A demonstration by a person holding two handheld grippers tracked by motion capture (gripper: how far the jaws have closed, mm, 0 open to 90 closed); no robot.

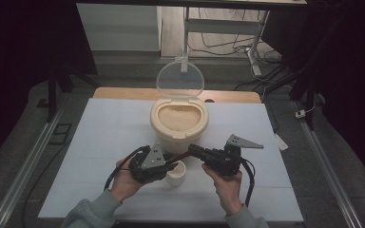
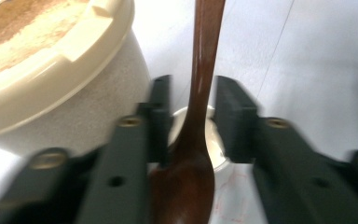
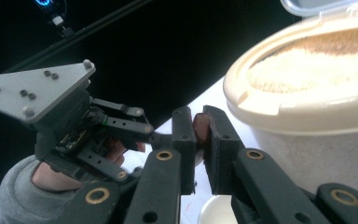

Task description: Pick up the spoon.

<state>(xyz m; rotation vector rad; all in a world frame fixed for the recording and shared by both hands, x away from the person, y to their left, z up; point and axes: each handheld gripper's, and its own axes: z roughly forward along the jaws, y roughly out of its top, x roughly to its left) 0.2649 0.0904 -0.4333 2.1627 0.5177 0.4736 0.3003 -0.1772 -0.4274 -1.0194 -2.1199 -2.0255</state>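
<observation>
A dark brown wooden spoon (image 2: 203, 93) runs between my two grippers, just above a small white cup (image 1: 177, 173) near the table's front. My left gripper (image 2: 193, 84) is open, its jaws standing either side of the spoon near the bowl, with a gap at the right pad. My right gripper (image 3: 199, 114) is shut on the end of the spoon handle (image 3: 200, 128). In the high view the left gripper (image 1: 170, 165) sits beside the cup and the right gripper (image 1: 192, 151) points left toward it. The cup (image 3: 216, 210) lies below the right jaws.
A cream rice container (image 1: 179, 128) full of grain stands just behind the cup, its clear lid (image 1: 180, 80) hinged upright at the back. The white table top (image 1: 104, 142) stretches to both sides. In the right gripper view a hand holds the left gripper's body (image 3: 88, 135).
</observation>
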